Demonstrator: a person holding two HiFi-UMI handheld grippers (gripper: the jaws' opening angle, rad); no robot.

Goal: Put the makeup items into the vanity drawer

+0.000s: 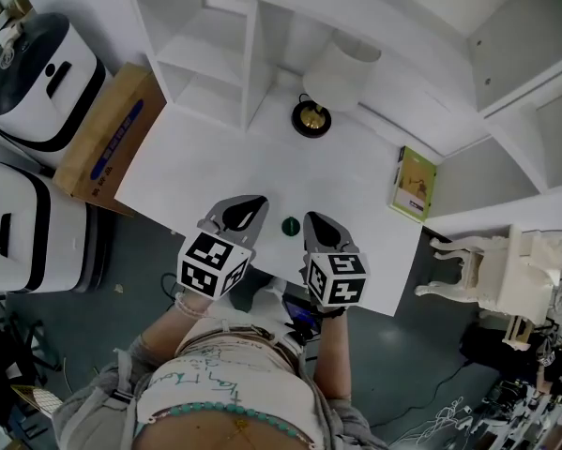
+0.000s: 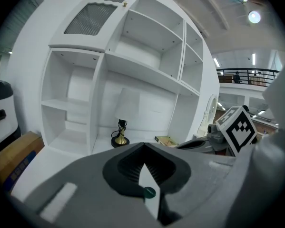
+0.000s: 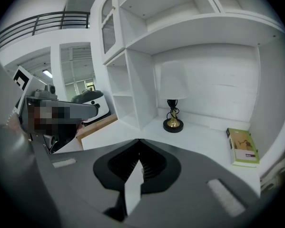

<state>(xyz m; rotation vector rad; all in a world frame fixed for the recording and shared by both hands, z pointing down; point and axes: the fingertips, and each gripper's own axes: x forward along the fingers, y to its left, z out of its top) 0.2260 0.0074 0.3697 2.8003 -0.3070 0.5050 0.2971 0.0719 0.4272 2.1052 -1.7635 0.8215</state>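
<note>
**Both jaws shut, green piece waiting**

Head view: a small green item point(image 1: 291, 225) sits on the white table point(image 1: 356, 167), with the left gripper point(image 1: 244, 212) at its 9 o'clock and the right gripper point(image 1: 321, 229) at its 3.

Left gripper view: jaws closed, empty, and the item peeks through the slit.

Right gripper view: jaws closed, empty.

The risk: coming down unopened could knock that round piece off the table's 6 o'clock edge. No drawer in sight.
</note>
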